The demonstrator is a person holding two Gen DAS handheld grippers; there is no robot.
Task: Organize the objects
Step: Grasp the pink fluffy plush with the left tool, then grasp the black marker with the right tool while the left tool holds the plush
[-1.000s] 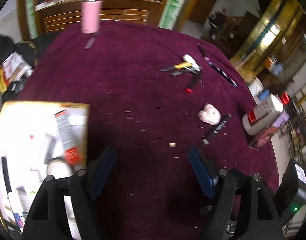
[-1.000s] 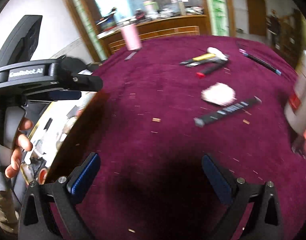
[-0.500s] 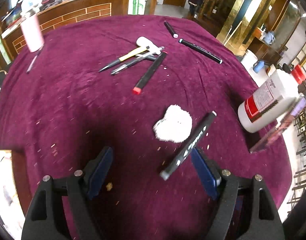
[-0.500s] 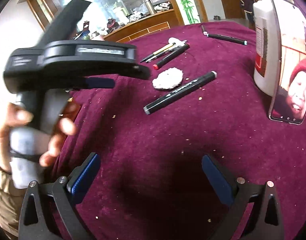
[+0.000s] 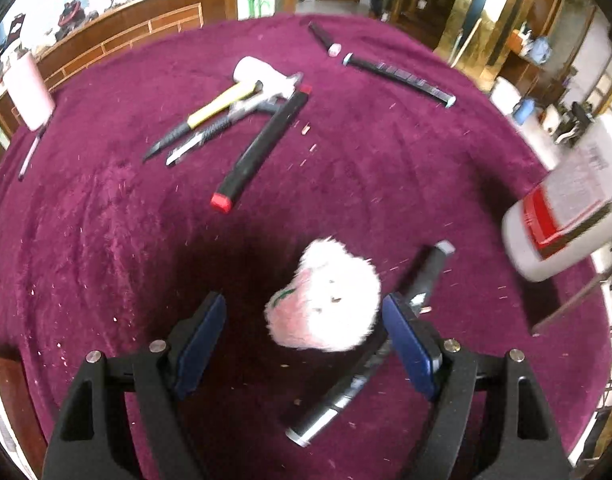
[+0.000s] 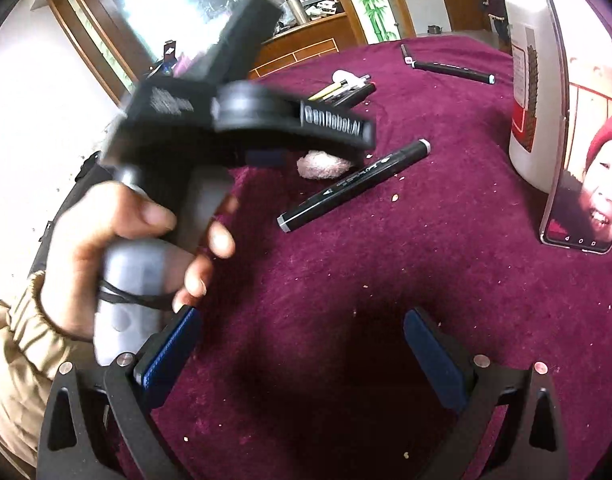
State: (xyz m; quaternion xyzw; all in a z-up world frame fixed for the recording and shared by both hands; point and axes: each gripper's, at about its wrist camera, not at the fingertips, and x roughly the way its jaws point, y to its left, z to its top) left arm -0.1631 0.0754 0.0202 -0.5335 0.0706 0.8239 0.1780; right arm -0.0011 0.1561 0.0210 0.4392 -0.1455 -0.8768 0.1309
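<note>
Fluffy white puff [image 5: 326, 304] between left gripper [image 5: 306, 328] blue pads, cylindrical black marker [image 5: 370, 360] alongside

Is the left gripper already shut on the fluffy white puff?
No: the left gripper is open, its blue pads spread wide, with the fluffy white puff lying on the cloth between them, unclamped.

Left wrist view: we look steeply down, close over the maroon tablecloth [image 5: 105, 240], toward the far wooden counter [image 5: 117, 36]. Right wrist view: lower and flatter, from beside the left gripper [image 6: 261, 156]. Both views share the white puff [image 5: 326, 304] [image 6: 324, 165], black marker [image 5: 338, 396] [image 6: 354, 186] and white bottle [image 5: 566, 216] [image 6: 526, 80].
</note>
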